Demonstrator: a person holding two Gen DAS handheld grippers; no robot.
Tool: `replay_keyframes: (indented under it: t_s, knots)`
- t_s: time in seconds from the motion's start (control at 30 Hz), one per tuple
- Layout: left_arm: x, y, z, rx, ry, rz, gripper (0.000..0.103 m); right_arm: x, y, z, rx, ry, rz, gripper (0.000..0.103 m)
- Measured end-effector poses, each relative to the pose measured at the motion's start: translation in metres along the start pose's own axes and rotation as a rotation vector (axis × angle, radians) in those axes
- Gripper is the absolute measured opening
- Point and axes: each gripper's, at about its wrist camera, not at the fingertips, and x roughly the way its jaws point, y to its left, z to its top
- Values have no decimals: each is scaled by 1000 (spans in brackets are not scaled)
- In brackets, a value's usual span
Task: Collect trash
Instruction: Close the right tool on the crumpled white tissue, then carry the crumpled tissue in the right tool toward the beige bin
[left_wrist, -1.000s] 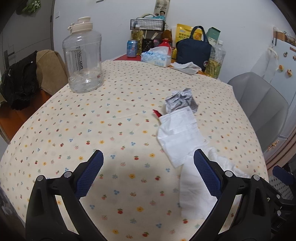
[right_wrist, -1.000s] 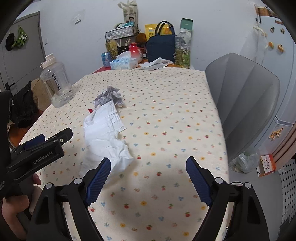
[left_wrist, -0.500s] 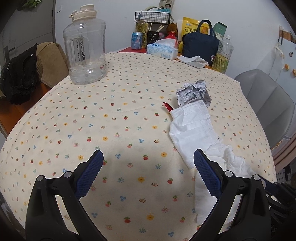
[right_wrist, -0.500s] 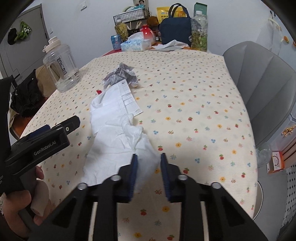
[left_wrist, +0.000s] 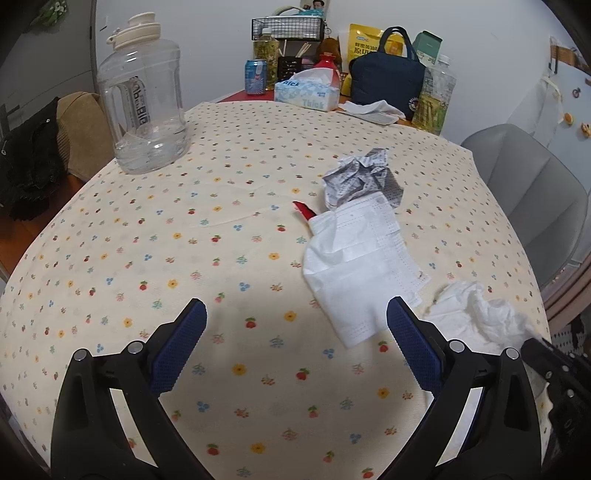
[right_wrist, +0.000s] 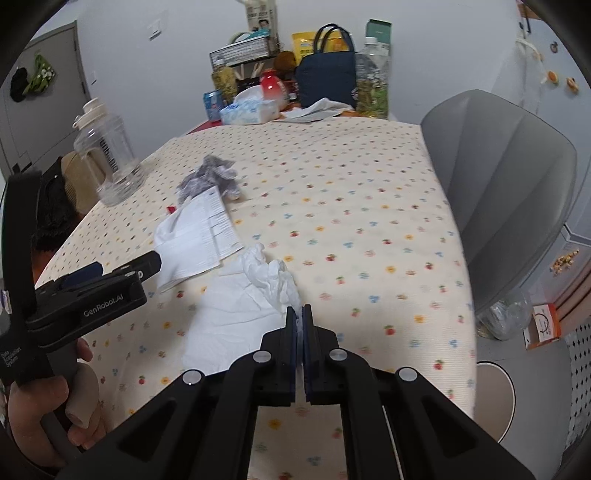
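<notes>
A crumpled white tissue (right_wrist: 258, 295) lies on the flowered tablecloth near the front edge; it also shows in the left wrist view (left_wrist: 476, 317). My right gripper (right_wrist: 300, 314) is shut on its near end. Beyond it lie a flat white face mask (left_wrist: 362, 258) (right_wrist: 195, 240), a small red scrap (left_wrist: 304, 212) and a crumpled grey patterned paper (left_wrist: 364, 179) (right_wrist: 210, 177). My left gripper (left_wrist: 295, 332) is open and empty, low over the cloth just left of the mask; its body shows in the right wrist view (right_wrist: 85, 299).
A large clear water jug (left_wrist: 144, 99) stands at the far left. A tissue box (left_wrist: 306, 92), can, bottles and a navy bag (left_wrist: 386, 77) crowd the far end. A grey chair (right_wrist: 506, 177) stands at the right edge, with a bin (right_wrist: 506, 314) below.
My right gripper went from wide open to shut, clamping the near end of the white tissue. Both grippers moved forward over the table; the left stayed open.
</notes>
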Motion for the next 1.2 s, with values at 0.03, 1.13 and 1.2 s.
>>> replay_keyframes:
  t_s: [0.03, 1.13, 1.2]
  knots:
    - [2, -3, 1, 2, 6, -3, 97, -1, -3, 1, 5, -3, -5, 4]
    - [-41, -57, 8, 95, -65, -85, 4, -54, -59, 5, 93, -100, -71, 4]
    - [-46, -65, 7, 106, -73, -98, 4, -59, -65, 4, 100, -107, -78, 4]
